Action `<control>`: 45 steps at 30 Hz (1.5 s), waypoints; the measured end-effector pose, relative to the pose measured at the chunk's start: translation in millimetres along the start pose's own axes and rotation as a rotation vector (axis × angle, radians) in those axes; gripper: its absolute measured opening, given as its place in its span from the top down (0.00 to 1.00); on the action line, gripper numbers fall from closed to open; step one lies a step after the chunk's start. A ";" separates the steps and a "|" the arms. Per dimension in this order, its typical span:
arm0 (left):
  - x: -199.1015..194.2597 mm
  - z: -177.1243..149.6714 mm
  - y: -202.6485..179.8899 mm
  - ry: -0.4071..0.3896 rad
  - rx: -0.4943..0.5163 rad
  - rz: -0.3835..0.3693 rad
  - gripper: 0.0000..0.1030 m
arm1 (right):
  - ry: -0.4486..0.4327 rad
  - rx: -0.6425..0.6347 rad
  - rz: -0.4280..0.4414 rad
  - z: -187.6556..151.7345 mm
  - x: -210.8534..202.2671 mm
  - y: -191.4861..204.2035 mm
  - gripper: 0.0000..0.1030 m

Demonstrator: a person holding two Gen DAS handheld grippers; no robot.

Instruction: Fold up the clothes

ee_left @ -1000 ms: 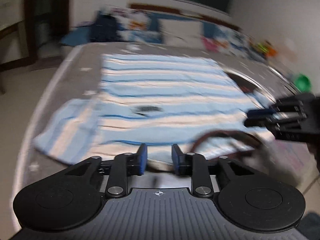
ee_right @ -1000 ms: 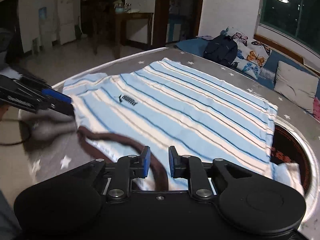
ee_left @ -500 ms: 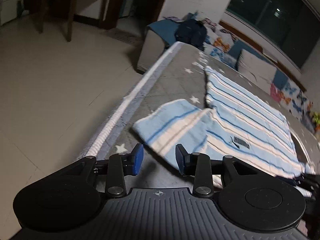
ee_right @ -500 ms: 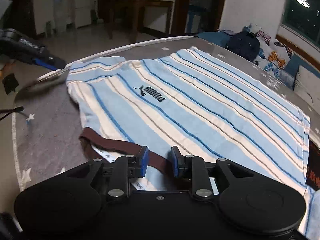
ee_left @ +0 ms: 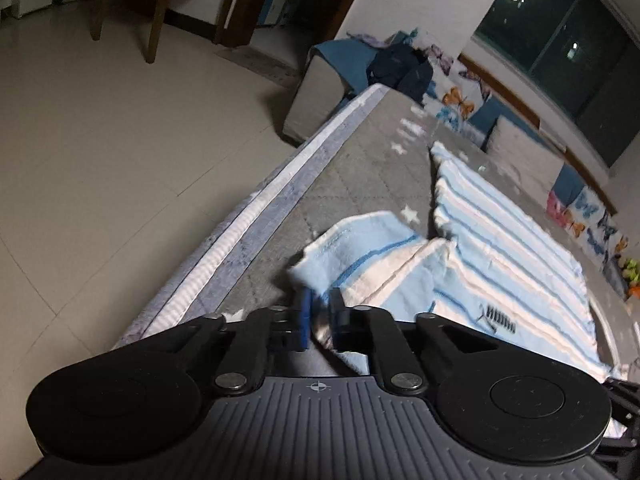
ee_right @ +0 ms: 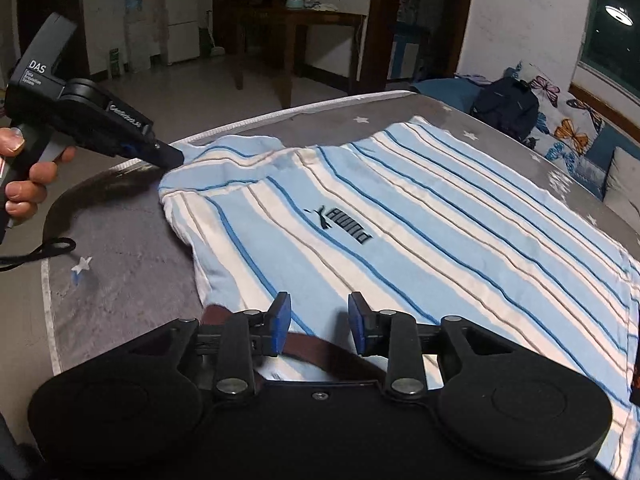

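A light-blue and white striped T-shirt point(ee_right: 400, 216) with a dark logo lies spread flat on the grey star-patterned mattress point(ee_right: 120, 248). It also shows in the left wrist view point(ee_left: 500, 264). My left gripper point(ee_left: 319, 310) is shut on the edge of the shirt's sleeve point(ee_left: 360, 248); from the right wrist view its tip point(ee_right: 168, 156) meets that sleeve point(ee_right: 224, 156). My right gripper point(ee_right: 319, 326) is open, just above the shirt near its brown collar point(ee_right: 320, 348).
The mattress edge point(ee_left: 224, 248) drops to a tiled floor point(ee_left: 100, 140) on the left. A dark backpack point(ee_right: 504, 108) and butterfly-print cushions point(ee_right: 568, 120) lie at the far side. A wooden table point(ee_right: 296, 32) stands behind.
My left gripper moved in to the sleeve and closed on its edge. My right gripper opened wider and moved forward over the collar area.
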State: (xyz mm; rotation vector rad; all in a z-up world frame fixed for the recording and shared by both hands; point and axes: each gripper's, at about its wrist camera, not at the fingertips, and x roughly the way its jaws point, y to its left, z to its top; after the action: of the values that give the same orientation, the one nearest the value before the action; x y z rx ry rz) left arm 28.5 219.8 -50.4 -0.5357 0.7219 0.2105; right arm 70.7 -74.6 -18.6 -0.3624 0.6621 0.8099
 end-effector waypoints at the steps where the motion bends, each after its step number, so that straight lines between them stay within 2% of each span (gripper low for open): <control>1: -2.6 1.2 0.1 -0.013 -0.004 -0.010 0.96 | -0.003 -0.007 0.006 2.5 1.7 2.0 0.66; 3: -14.6 6.8 -2.9 -0.064 -0.001 -0.044 0.97 | -0.009 -0.018 0.022 7.7 5.7 6.2 0.66; 7: -27.9 14.7 -17.8 -0.114 0.052 -0.099 0.97 | -0.004 -0.015 0.024 3.6 -1.4 3.1 0.66; 12: -44.1 16.9 -56.3 -0.153 0.169 -0.267 0.97 | 0.005 -0.001 0.010 -5.8 -15.3 -4.6 0.66; 14: -47.2 11.4 -82.4 -0.146 0.240 -0.383 0.97 | 0.008 0.004 0.004 -9.5 -20.8 -7.7 0.66; 16: -45.7 3.3 -99.1 -0.122 0.289 -0.462 0.97 | 0.012 0.010 -0.001 -13.3 -26.4 -10.8 0.66; 19: -36.8 -14.4 -119.4 -0.072 0.360 -0.544 0.97 | 0.017 0.018 -0.010 -18.9 -34.7 -15.4 0.64; 21: -26.2 -28.3 -128.6 -0.016 0.413 -0.572 0.97 | 0.021 0.023 -0.015 -22.7 -40.3 -18.5 0.62; 24: -9.9 -47.1 -134.4 0.073 0.469 -0.569 0.96 | 0.027 0.034 -0.027 -28.1 -48.9 -23.1 0.62; 28: 9.1 -66.3 -138.8 0.207 0.533 -0.570 0.95 | 0.036 0.082 -0.087 -38.7 -65.4 -32.8 0.62; 31: 9.9 -70.3 -141.7 0.229 0.580 -0.564 0.92 | 0.026 0.119 -0.115 -48.4 -77.1 -41.9 0.62; 33: 3.6 -65.2 -141.3 0.181 0.608 -0.547 0.92 | 0.020 0.144 -0.133 -55.0 -84.9 -48.0 0.62; 37: 8.0 -43.3 -136.3 0.112 0.565 -0.480 0.91 | 0.014 0.197 -0.145 -64.3 -85.1 -56.5 0.62; 38: 12.5 -41.1 -134.9 0.116 0.556 -0.460 0.91 | 0.019 0.205 -0.144 -59.2 -66.2 -60.2 0.62; 43: 34.3 -44.0 -126.1 0.201 0.546 -0.358 0.91 | 0.039 0.239 -0.136 -71.9 -62.9 -59.0 0.61; 45: 36.9 -48.6 -122.4 0.214 0.557 -0.343 0.86 | 0.037 0.248 -0.136 -75.7 -66.7 -58.9 0.60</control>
State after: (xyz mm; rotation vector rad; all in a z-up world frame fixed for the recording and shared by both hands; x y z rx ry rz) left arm 72.3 90.5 -57.6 -0.1408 0.8422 -0.3671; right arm 51.4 -189.6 -27.3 -0.1955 0.7549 0.5847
